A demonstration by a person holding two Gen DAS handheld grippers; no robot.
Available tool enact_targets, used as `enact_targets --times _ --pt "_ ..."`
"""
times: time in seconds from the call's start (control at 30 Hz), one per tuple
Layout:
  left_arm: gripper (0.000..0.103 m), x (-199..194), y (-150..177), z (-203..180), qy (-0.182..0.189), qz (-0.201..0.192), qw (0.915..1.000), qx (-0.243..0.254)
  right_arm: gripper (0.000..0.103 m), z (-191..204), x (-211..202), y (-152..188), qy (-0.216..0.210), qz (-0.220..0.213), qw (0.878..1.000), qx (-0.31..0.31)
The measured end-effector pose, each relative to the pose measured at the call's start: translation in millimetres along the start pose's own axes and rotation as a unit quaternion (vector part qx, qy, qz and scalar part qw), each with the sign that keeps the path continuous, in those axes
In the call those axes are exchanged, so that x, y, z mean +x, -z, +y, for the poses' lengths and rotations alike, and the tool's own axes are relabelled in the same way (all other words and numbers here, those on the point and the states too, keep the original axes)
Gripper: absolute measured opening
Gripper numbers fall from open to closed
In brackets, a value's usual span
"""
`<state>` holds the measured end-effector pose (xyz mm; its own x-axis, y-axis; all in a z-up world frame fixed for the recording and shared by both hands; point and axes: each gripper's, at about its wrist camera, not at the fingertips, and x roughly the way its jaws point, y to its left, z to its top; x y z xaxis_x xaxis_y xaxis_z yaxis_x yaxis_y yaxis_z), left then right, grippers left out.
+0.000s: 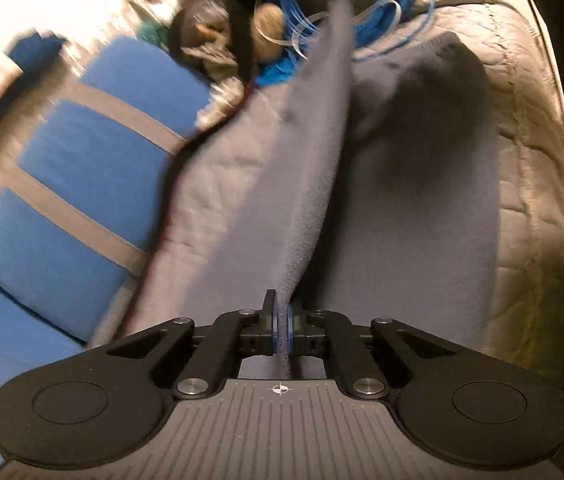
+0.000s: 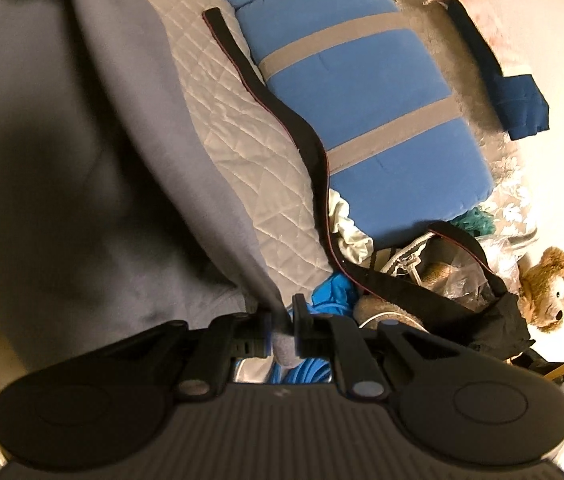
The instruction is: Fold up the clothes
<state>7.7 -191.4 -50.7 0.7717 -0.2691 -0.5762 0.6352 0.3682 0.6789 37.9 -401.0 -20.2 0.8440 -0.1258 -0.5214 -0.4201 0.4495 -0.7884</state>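
Grey garment (image 1: 322,184) pinched at both ends, its edge stretched between the claws.

From the left gripper (image 1: 282,330), clenched on the hem, the taut edge runs straight ahead toward the right gripper (image 2: 282,332), likewise clamped on cloth; the rest lies below on the quilt (image 2: 241,148).

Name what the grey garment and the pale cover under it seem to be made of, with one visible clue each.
Grey garment: probably fleece or brushed knit; matte, with a fuzzy nap along the pinched edge.
Pale cover: quilted woven fabric, perhaps padded; slight sheen and diamond stitch lines.
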Motion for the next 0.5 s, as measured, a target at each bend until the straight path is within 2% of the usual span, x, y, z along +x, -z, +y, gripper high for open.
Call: enact_targets --times 0.13,0.3,0.4,0.5 --pt "0.004 -26.9 -0.4 2.7 -0.025 -0.028 0.9992 0.016 0.012 11.3 -11.3 6.4 0.010 -0.005 1.000 -0.008" --pt "0.004 -41.2 -3.1 -8.0 -0.010 -0.025 0.9990 0.036 0.012 29.1 -30.4 16.0 0.009 -0.012 1.000 -0.015" --pt "0.004 -42.1 -1.5 -17.4 0.023 -0.012 0.9988 0.042 0.012 47.7 -36.8 24.2 0.004 -0.011 0.999 -0.039" --pt "0.004 -39.6 1.3 -24.7 0.074 -0.002 0.9967 0.035 0.012 66.6 -35.5 35.5 -0.012 0.000 0.998 -0.056"
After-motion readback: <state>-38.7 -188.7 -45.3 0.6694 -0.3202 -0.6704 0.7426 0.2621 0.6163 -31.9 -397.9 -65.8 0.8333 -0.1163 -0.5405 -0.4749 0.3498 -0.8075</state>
